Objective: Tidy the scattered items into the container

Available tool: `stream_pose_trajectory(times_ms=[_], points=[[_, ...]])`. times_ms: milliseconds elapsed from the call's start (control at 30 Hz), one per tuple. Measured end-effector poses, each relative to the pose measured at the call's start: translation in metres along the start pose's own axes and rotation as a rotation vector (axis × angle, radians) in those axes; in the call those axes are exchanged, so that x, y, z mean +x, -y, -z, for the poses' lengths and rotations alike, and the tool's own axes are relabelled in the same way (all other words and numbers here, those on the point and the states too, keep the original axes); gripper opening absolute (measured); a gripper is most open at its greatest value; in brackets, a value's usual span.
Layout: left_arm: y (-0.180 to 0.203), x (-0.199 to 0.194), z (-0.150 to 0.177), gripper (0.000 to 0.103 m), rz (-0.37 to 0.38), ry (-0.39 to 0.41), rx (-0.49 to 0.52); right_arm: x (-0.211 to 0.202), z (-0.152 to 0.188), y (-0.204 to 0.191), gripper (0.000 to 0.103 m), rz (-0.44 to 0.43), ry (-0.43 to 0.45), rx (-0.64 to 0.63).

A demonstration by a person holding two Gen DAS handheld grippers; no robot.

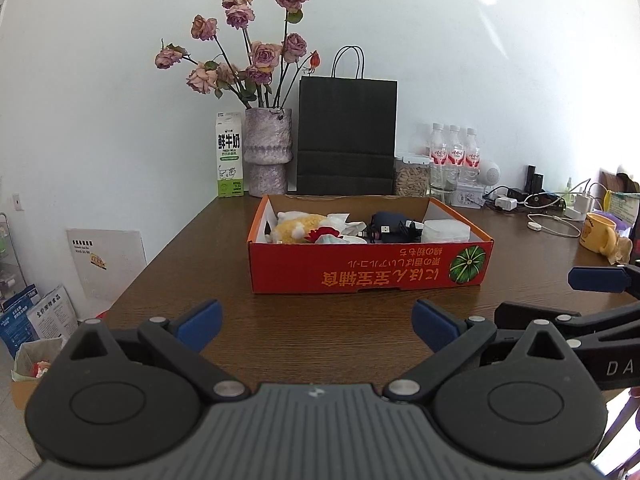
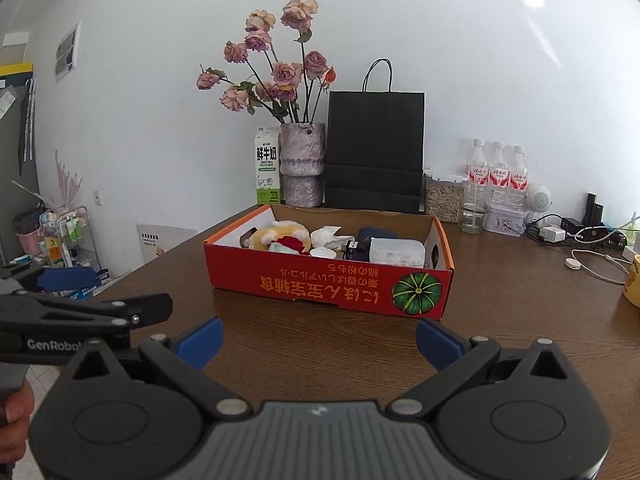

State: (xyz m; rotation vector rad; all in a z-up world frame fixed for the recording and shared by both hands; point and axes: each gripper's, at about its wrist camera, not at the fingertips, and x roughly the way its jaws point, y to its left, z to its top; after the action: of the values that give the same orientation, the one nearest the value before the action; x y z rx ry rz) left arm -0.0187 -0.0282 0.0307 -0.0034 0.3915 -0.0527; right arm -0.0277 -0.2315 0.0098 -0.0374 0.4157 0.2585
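Note:
A red cardboard box [image 1: 360, 272] with a pumpkin picture stands on the brown wooden table [image 1: 320, 320]; it also shows in the right wrist view [image 2: 320, 284]. Inside it lie a yellow plush toy [image 1: 298, 224], crumpled white tissue [image 2: 330, 236], a dark blue pouch with cables [image 1: 390, 224] and a clear plastic case [image 1: 446, 230]. My left gripper [image 1: 316, 326] is open and empty, held in front of the box. My right gripper [image 2: 320, 340] is open and empty, also in front of the box, beside the left one.
Along the wall stand a milk carton [image 1: 229, 156], a vase of dried roses [image 1: 267, 148], a black paper bag [image 1: 346, 136], a jar, three water bottles [image 1: 454, 152], chargers and cables [image 1: 548, 208]. A yellow mug [image 1: 600, 232] is at right. The table's left edge drops to floor clutter.

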Motion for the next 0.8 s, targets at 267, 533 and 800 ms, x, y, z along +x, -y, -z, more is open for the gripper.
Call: stream_pose_trajectory(times_ms=[267, 533, 800], points=[[-0.0028, 0.0039, 0.0009, 0.103, -0.013, -0.014, -0.014, 0.0045, 0.0019, 0.0021, 0.103, 0.003, -0.019, 0.012], [-0.0021, 0.0042, 0.0005, 0.103, -0.01, -0.017, -0.01, 0.0052, 0.0016, 0.0031, 0.103, 0.002, -0.02, 0.015], [-0.0007, 0.0054, 0.0002, 0.103, -0.016, -0.02, -0.008, 0.008, 0.0026, 0.0048, 0.103, 0.003, -0.03, 0.017]])
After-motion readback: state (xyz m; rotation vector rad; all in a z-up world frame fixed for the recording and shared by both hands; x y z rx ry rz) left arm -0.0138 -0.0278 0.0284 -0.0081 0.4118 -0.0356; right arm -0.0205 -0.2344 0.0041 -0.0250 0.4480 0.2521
